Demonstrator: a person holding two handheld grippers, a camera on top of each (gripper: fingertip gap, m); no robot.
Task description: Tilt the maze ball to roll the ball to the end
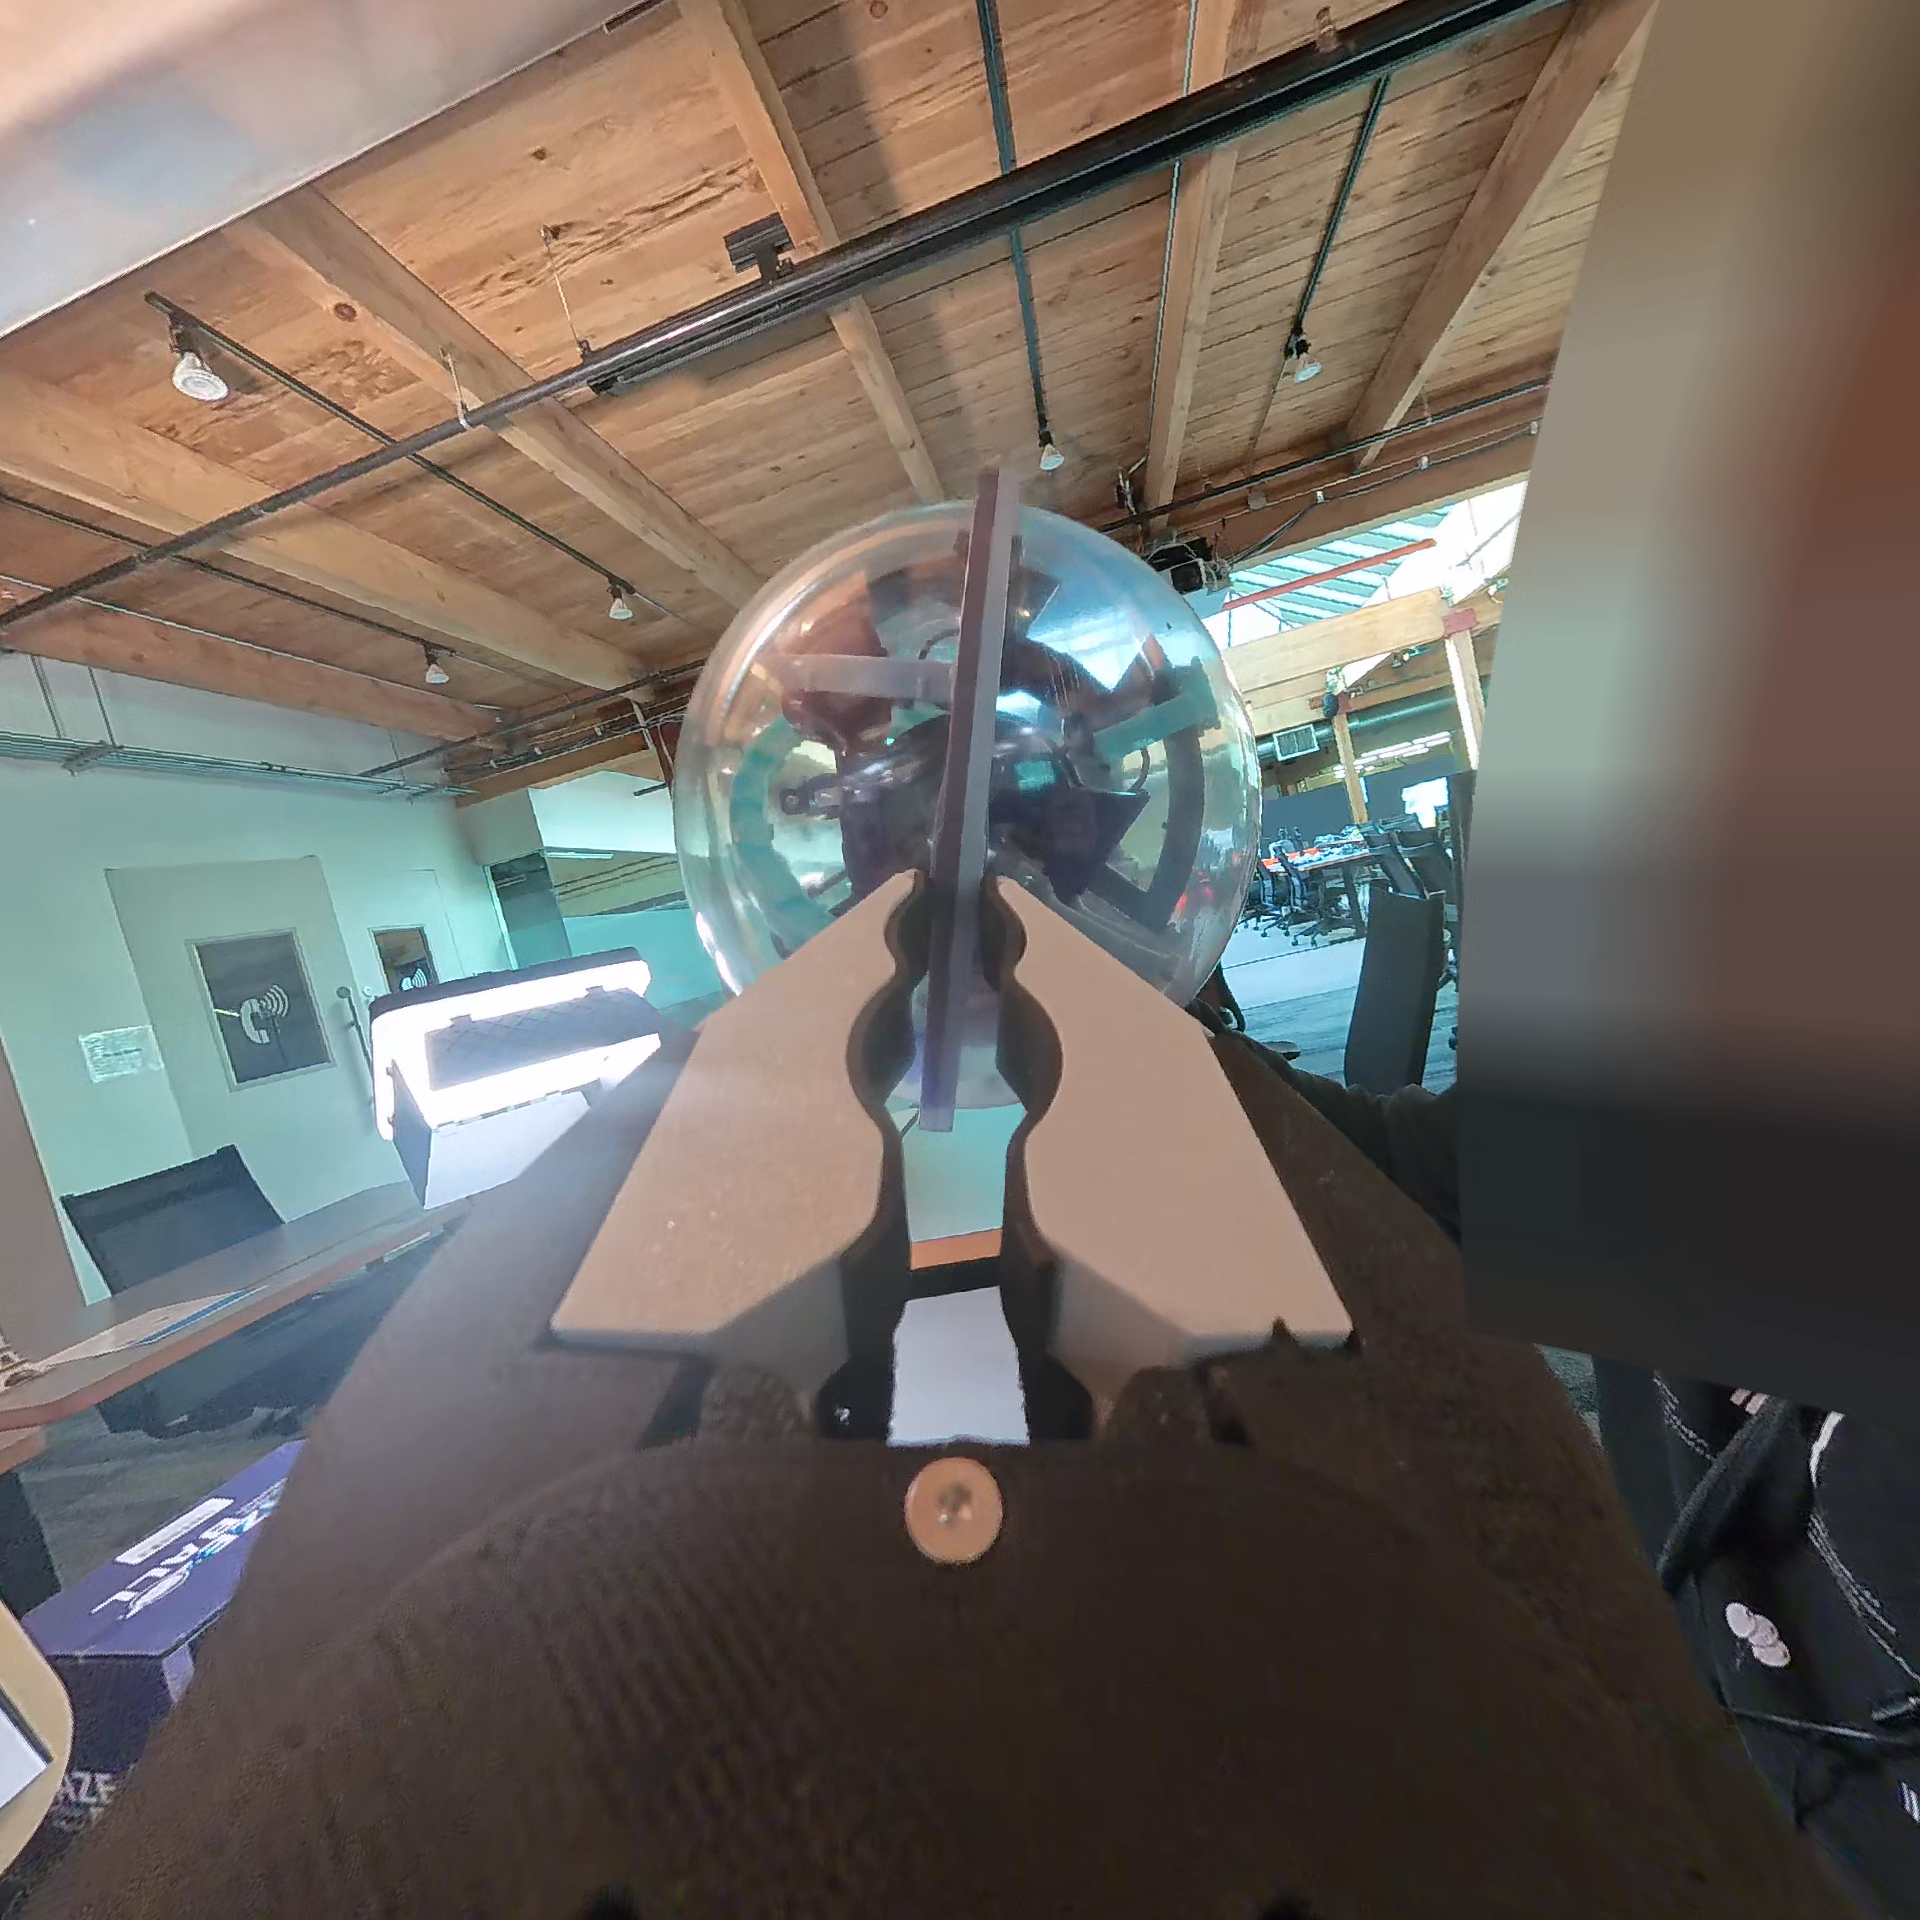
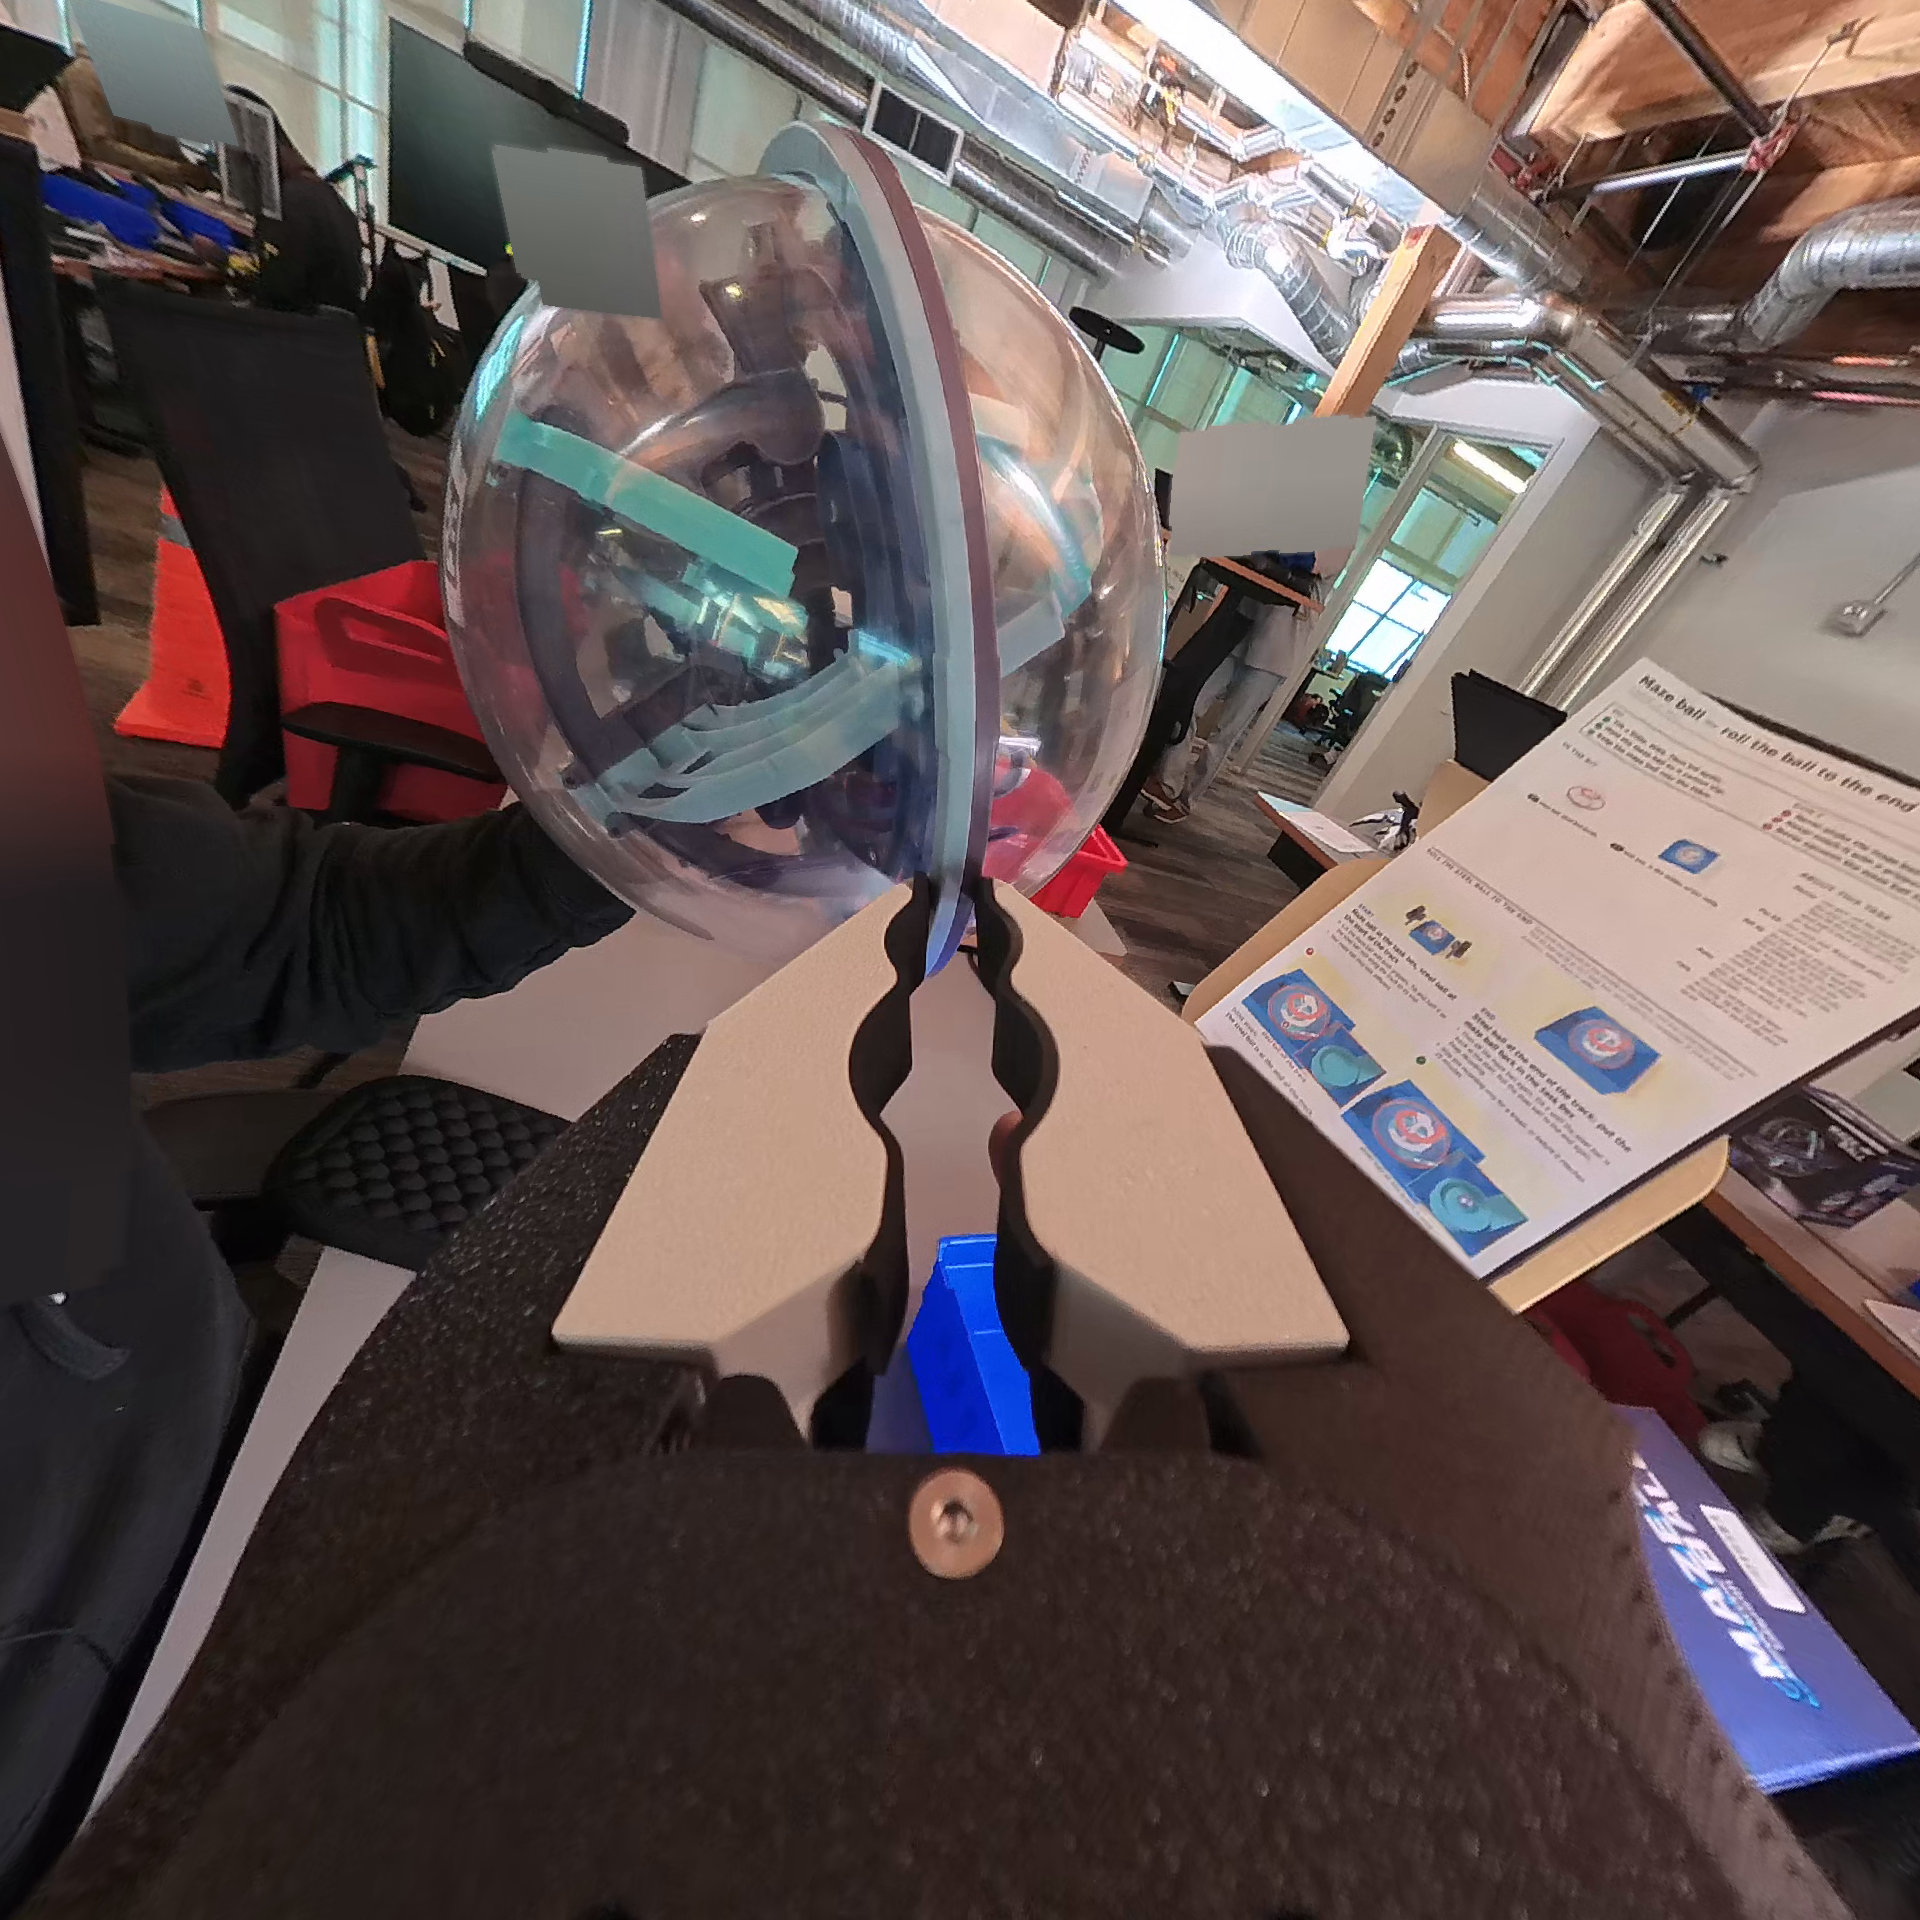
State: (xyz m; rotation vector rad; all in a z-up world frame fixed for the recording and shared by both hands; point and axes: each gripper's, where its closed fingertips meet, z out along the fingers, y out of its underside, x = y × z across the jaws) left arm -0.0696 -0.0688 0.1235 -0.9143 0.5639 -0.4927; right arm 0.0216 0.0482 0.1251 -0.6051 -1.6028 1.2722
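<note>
Maze ball (image 1: 831, 769): clear sphere, teal and purple tracks inside, held in the air, flat equator ring (image 2: 951, 582) near vertical, edge-on.

One maze ball (image 1: 966, 800), a clear sphere ringed by one flat rim; two tongs, the left tongs (image 1: 958, 894) and the right tongs (image 2: 948, 896), each with two fingers; one instruction sheet (image 2: 1590, 966); one blue bin (image 2: 966, 1351); two red bins (image 2: 364, 675); one orange cone (image 2: 171, 644).

Bright daylit room, glare on a white case (image 1: 509, 1049), fisheye bending at edges, near foreground soft
</note>
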